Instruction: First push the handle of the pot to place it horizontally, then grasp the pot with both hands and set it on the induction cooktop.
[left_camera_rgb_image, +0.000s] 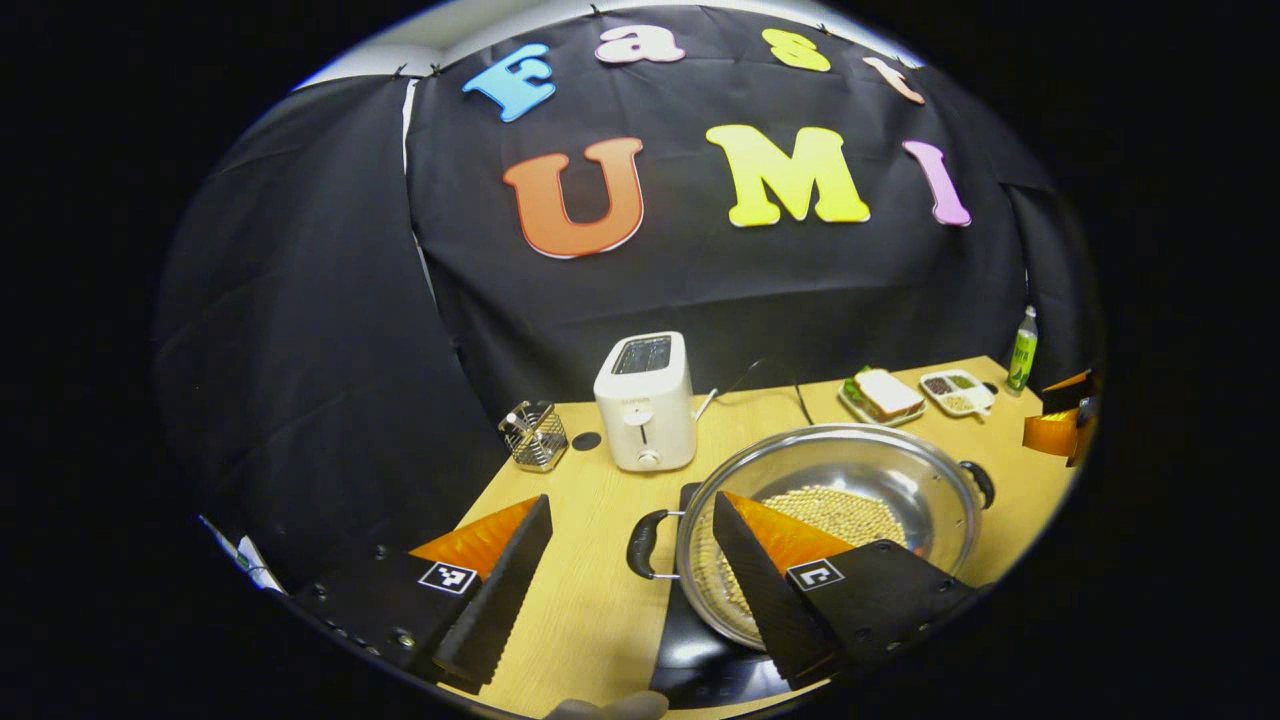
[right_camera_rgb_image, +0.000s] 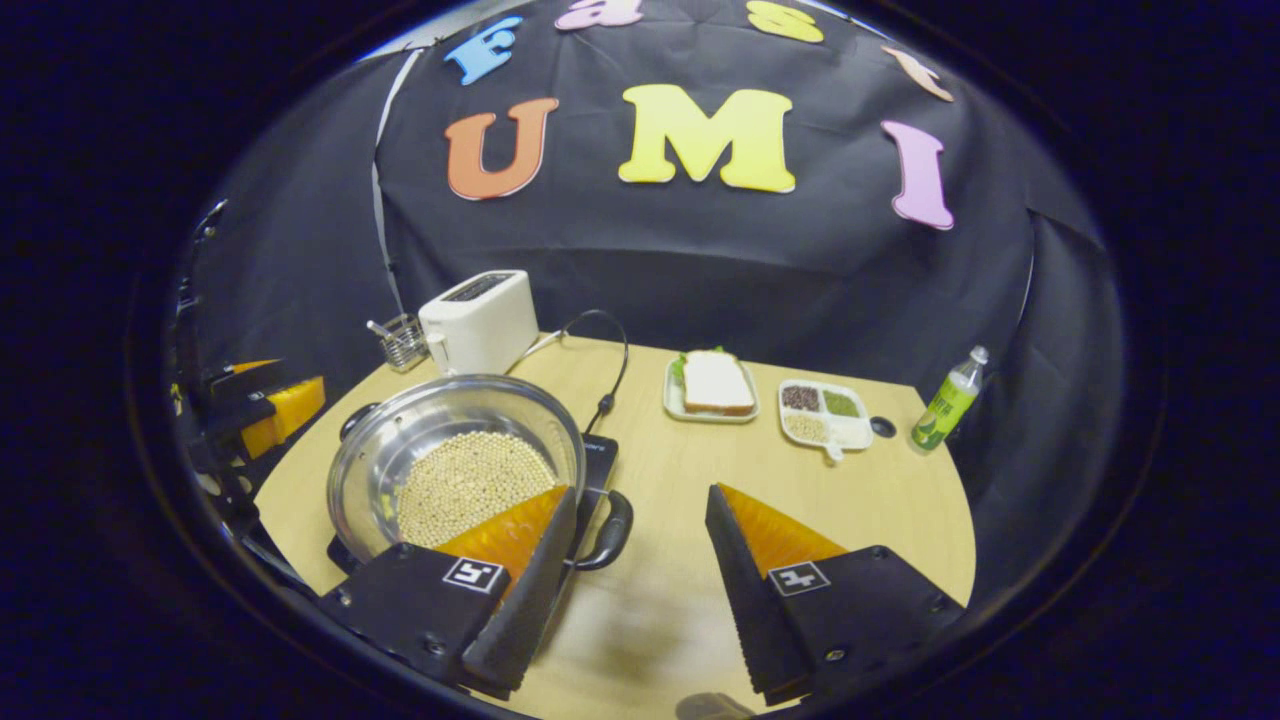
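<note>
pot (left_camera_rgb_image: 860, 480) on cooktop (right_camera_rgb_image: 600, 455) — both grippers' fingers (left_camera_rgb_image: 505, 575) spread, handles (left_camera_rgb_image: 645, 545) between.

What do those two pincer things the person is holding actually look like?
Each is a two-finger tool. The left gripper and right gripper have long wedge-shaped fingers with ridged, saw-like inner faces, set on chunky dark bodies fastened with screws. Each finger base carries a small square black-and-white marker.

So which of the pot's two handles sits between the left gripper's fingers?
The handle on the toaster side of the pot lies in the open gap; the other handle is across the rim.
</note>
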